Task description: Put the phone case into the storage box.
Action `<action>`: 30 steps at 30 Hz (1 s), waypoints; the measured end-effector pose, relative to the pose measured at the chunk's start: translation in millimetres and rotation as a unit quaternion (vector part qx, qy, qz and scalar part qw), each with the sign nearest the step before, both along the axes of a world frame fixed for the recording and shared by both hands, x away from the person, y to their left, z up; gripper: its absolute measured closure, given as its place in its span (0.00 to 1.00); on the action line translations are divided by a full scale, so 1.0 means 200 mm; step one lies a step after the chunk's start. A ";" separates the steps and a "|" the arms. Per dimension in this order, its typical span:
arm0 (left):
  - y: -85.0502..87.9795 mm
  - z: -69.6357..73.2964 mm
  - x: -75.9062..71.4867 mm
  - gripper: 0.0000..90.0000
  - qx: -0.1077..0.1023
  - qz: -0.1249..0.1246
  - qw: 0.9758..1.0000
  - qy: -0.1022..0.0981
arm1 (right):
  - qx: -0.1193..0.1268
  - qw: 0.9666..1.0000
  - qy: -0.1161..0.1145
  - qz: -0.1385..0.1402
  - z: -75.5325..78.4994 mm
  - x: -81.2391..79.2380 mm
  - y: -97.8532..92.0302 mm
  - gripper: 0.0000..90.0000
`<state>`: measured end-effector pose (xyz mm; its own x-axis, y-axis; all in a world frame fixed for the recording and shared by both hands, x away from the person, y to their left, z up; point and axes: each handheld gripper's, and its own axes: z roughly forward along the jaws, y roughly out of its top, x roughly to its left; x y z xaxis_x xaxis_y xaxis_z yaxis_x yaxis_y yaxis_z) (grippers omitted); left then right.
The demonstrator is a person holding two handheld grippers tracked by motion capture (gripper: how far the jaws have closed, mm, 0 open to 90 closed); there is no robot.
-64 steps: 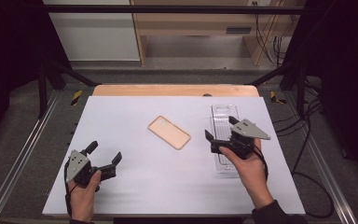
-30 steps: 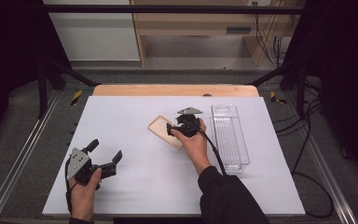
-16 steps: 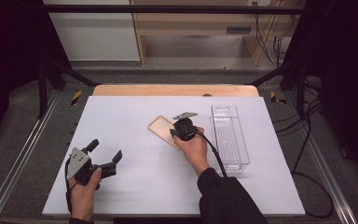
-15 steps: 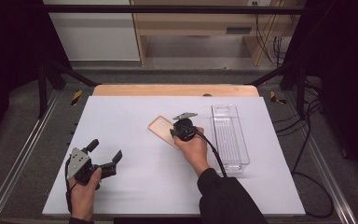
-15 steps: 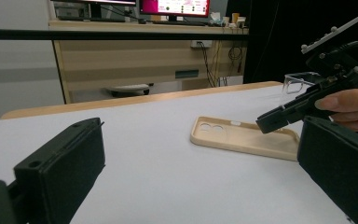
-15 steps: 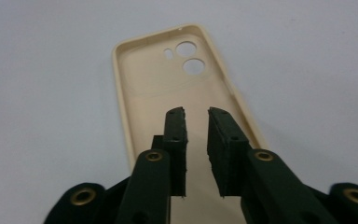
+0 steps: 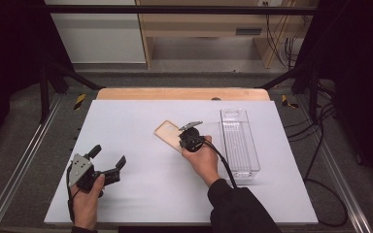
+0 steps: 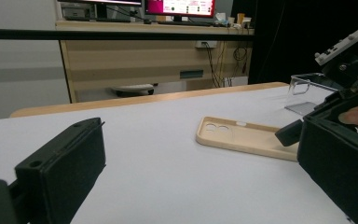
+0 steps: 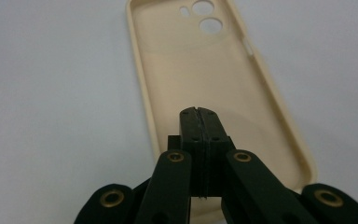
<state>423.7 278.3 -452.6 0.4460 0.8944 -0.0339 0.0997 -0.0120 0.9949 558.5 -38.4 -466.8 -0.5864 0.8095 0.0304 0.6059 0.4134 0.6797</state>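
Note:
A beige phone case [image 7: 166, 132] lies hollow side up in the middle of the white table [image 7: 141, 194]. My right gripper [image 7: 181, 142] points down at the case's near end. In the right gripper view its jaws have just been closing and now meet over the inside of the case [image 9: 205, 70], with nothing visible between the right gripper [image 9: 198, 112] tips. My left gripper [image 7: 108, 156] rests open at the front left, far from the case. The left gripper view shows the case [image 8: 242, 137] beyond its own spread jaws, with the right gripper [image 8: 289, 135] at the case's end.
A clear oblong plastic container [image 7: 240, 145] stands right of the case, close to my right hand. A wooden strip [image 7: 179, 93] runs along the table's far edge. Metal rails flank the table and cables lie on the floor at the right.
My right gripper left the clear container, came over the case's near end and settled slightly nearer the front. My left gripper has stayed put.

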 end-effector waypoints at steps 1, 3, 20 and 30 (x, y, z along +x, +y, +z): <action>0.00 0.00 0.00 0.01 0.000 0.000 1.000 0.000 | -0.002 1.000 0.006 0.005 0.00 -0.01 0.00 1.00; 0.00 0.00 0.00 0.01 0.003 -0.002 1.000 0.001 | -0.001 1.000 0.013 0.006 -0.01 -0.02 0.00 1.00; -0.02 0.00 0.00 0.01 0.009 -0.008 1.000 0.002 | -0.005 0.998 0.051 0.044 0.00 -0.21 -0.07 1.00; -0.02 0.00 0.00 0.01 0.011 -0.009 1.000 0.003 | -0.007 0.995 0.048 0.086 -0.01 -0.42 -0.13 1.00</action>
<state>423.8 273.6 -453.3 0.4616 0.8869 -0.0178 0.1049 -0.0347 0.9939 473.7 -64.9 -468.7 -0.7111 0.6982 0.0826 0.5869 0.5249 0.6164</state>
